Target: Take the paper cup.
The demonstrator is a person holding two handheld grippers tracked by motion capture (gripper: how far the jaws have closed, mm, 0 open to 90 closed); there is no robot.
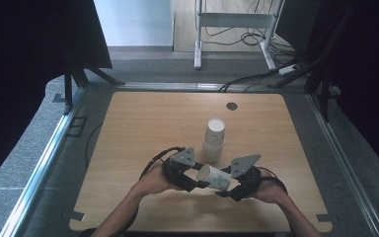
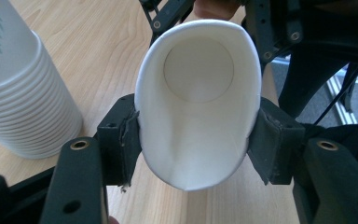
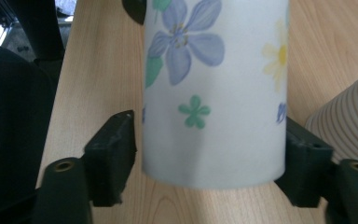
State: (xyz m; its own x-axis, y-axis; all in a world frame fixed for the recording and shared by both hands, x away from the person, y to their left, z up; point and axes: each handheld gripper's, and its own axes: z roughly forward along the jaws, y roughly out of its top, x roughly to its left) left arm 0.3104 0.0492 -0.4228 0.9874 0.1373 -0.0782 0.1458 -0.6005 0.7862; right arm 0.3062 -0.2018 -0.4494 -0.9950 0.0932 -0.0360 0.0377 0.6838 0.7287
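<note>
Table [image 1: 143, 118]: one cup [image 1: 215, 177], one stack [image 1: 213, 139].

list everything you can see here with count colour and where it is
paper cup: one, white with blue, yellow and green flowers, lying on its side between the two grippers above the near part of the table
stack of paper cups: one stack, white, upside down on the table just beyond the grippers
table: one, light wood, centre of the high view
round cap: one, dark, in the tabletop near the far edge
white frame: one, on the floor beyond the table
cables: several, black, on the floor beyond the table
left gripper: one, black, fingers squeezing the cup's rim out of round
right gripper: one, black, at the cup's base end, left finger apart from its wall
</note>
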